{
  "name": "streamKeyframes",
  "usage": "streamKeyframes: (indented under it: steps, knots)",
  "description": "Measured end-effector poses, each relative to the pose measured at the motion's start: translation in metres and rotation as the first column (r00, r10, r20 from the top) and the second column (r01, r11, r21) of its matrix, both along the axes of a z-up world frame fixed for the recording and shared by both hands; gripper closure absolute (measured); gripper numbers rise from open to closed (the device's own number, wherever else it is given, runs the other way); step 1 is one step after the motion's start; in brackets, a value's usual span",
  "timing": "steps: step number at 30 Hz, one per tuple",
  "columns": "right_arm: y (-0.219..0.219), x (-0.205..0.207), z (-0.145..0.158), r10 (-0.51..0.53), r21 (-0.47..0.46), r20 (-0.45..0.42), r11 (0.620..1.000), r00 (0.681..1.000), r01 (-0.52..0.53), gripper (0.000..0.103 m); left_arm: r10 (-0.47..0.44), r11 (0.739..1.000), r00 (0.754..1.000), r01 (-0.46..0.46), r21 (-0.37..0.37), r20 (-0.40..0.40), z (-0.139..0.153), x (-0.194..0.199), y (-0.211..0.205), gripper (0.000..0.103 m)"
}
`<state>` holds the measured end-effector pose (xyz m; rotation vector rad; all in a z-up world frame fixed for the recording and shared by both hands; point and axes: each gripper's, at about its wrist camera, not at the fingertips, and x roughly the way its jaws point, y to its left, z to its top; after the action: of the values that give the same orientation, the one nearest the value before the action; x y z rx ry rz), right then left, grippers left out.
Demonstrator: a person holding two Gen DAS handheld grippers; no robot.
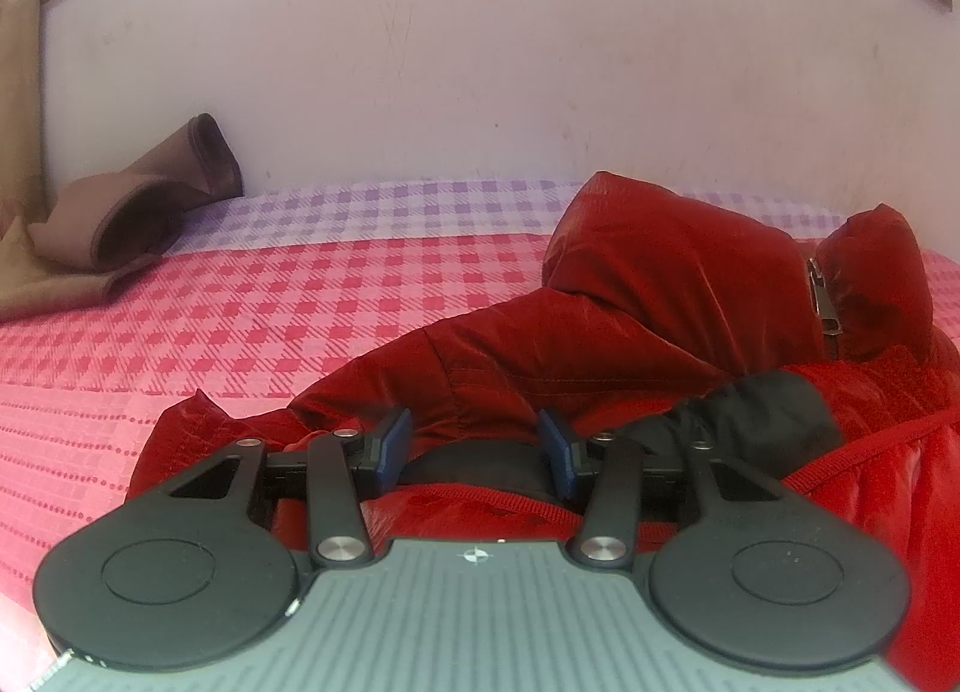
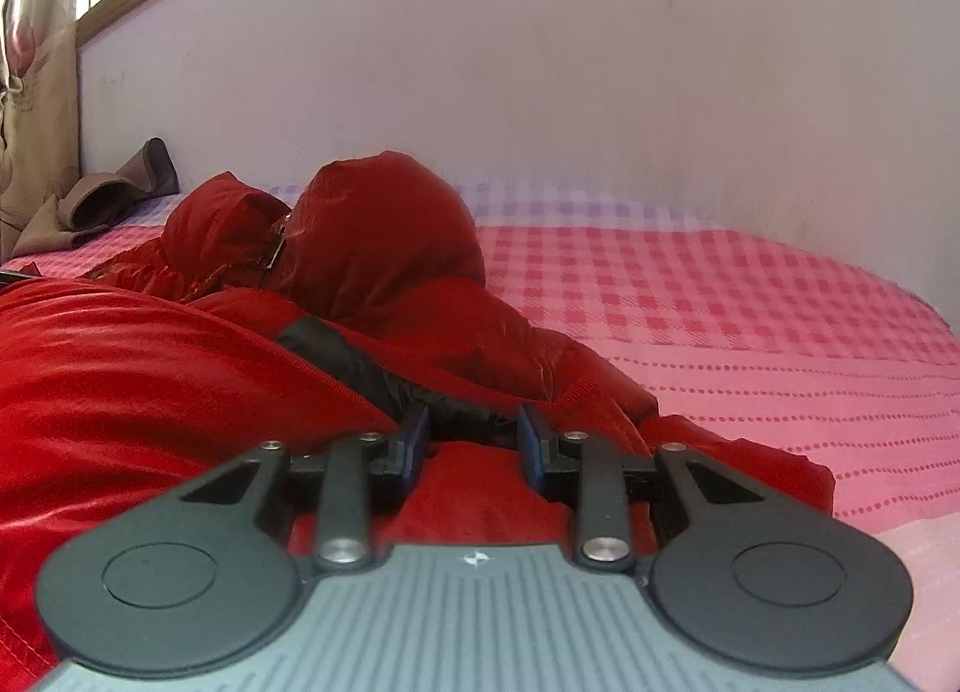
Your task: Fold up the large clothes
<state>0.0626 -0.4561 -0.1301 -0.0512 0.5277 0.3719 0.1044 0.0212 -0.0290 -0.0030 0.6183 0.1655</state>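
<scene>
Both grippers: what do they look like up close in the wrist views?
The left gripper and right gripper look identical: a grey ribbed body with a small white star mark, two round black discs, black link arms with silver rivets, and black fingers faced with blue pads. No cables or sleeves show.

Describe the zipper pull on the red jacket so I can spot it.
Start at the pink checked bedspread and find the red puffer jacket lying on it. Between its two puffed hood halves hangs the zipper pull: the only metal-grey piece amid red fabric.
</scene>
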Motion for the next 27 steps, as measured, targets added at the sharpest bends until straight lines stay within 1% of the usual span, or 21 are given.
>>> streamKeyframes:
  steps: [7, 11, 15, 27]
  knots:
    - [0.0012, -0.0075, 0.0017, -0.006, -0.022, 0.039, 1.0, 0.999, 0.007, 0.072, -0.002, 1.0, 1.0, 0.002, 0.008, 0.003, 0.0003, -0.0009, 0.0, 0.053]
    - [-0.0003, -0.0073, 0.0021, -0.003, -0.016, 0.038, 1.0, 0.999, 0.004, 0.072, -0.001, 1.0, 1.0, 0.001, 0.015, 0.007, 0.0011, -0.0017, -0.0007, 0.052]
    - [0.0009, -0.0085, 0.0023, -0.004, -0.026, 0.043, 1.0, 0.999, 0.005, 0.072, 0.009, 0.999, 1.0, -0.01, 0.033, 0.015, 0.002, -0.0034, -0.0029, 0.049]
    - [-0.0024, -0.0114, 0.0033, 0.005, -0.003, 0.058, 1.0, 0.998, -0.004, 0.072, 0.018, 0.999, 0.999, -0.019, 0.027, 0.031, 0.0038, -0.0055, -0.0037, 0.048]
